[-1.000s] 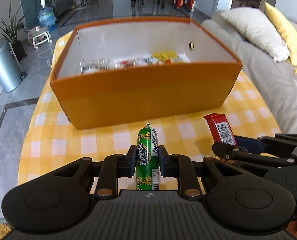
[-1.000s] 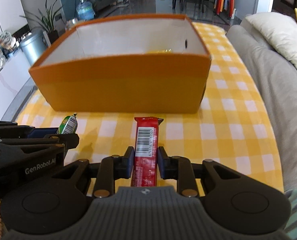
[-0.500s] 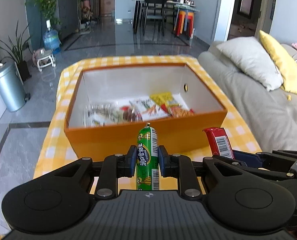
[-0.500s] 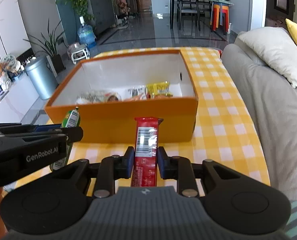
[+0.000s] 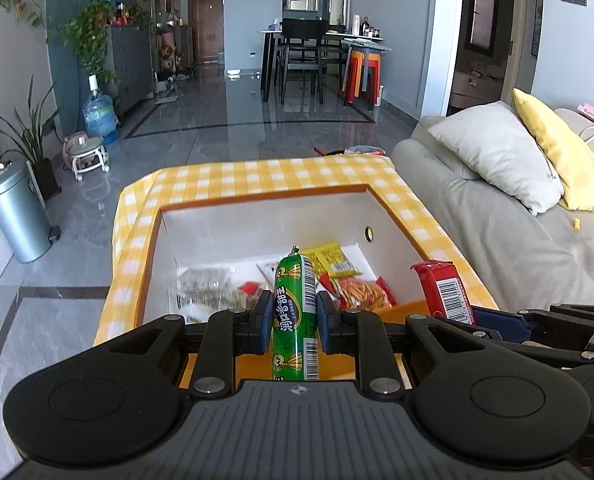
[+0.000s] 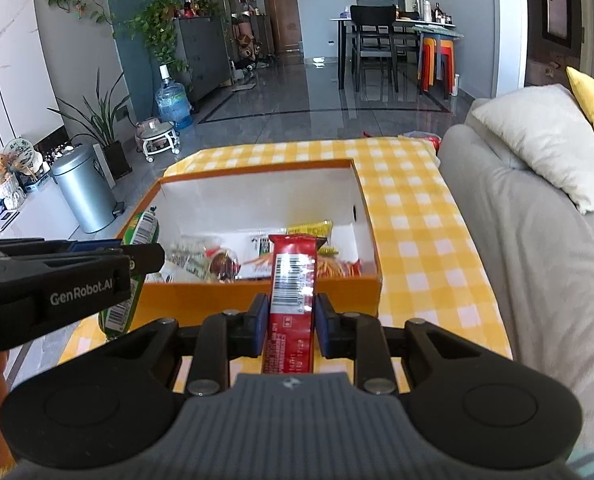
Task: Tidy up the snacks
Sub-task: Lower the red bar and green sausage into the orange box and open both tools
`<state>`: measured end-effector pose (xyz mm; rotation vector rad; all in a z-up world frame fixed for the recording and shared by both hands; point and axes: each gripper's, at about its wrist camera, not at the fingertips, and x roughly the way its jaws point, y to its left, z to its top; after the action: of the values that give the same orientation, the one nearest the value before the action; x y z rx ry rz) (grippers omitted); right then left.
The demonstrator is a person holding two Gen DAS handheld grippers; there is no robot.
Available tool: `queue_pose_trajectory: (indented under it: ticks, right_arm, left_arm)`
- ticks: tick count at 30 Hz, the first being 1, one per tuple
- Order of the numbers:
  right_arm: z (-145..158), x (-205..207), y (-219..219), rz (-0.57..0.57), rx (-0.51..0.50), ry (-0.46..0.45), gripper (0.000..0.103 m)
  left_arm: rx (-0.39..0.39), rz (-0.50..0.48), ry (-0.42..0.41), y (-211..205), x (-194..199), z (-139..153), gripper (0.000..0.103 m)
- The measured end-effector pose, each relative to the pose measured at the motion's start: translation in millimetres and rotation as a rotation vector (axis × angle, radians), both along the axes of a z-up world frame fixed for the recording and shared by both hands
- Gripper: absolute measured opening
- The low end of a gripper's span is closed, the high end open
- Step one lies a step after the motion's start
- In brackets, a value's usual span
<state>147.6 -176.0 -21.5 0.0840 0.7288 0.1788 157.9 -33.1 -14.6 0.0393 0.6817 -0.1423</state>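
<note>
My left gripper (image 5: 295,322) is shut on a green sausage stick (image 5: 295,312), which stands upright between the blue pads. My right gripper (image 6: 291,320) is shut on a red snack bar (image 6: 291,284) with a barcode facing me. Both hang side by side just above the near wall of an orange box (image 5: 257,196) with a white inside, and several snack packets (image 5: 353,288) lie on its floor. In the right wrist view the left gripper (image 6: 137,258) and its sausage (image 6: 143,228) show at the left; in the left wrist view the red bar (image 5: 443,288) shows at the right.
The box (image 6: 257,170) sits on a table under a yellow checked cloth (image 6: 409,216). A grey sofa (image 5: 517,240) with a grey pillow and a yellow pillow runs along the right. A metal bin (image 5: 17,220) and plants stand on the floor to the left.
Both grippers have risen with their snacks, from level with the box's front wall to above its rim. The inside of the box and its packets have come into view.
</note>
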Motion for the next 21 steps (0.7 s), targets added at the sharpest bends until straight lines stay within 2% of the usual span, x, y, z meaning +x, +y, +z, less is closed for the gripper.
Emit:
queue_pose_trajectory:
  ticks: [13,21]
  right_arm:
    - [7,52,11,0.079,-0.061,-0.04,0.021]
    - [-3,101,24,0.144,-0.137,-0.008,0.021]
  left_arm:
    - [0.066,-0.031,-0.017,1,43,4,0.024]
    - [0.123,-0.056,0.014,6,84,-6,0.024]
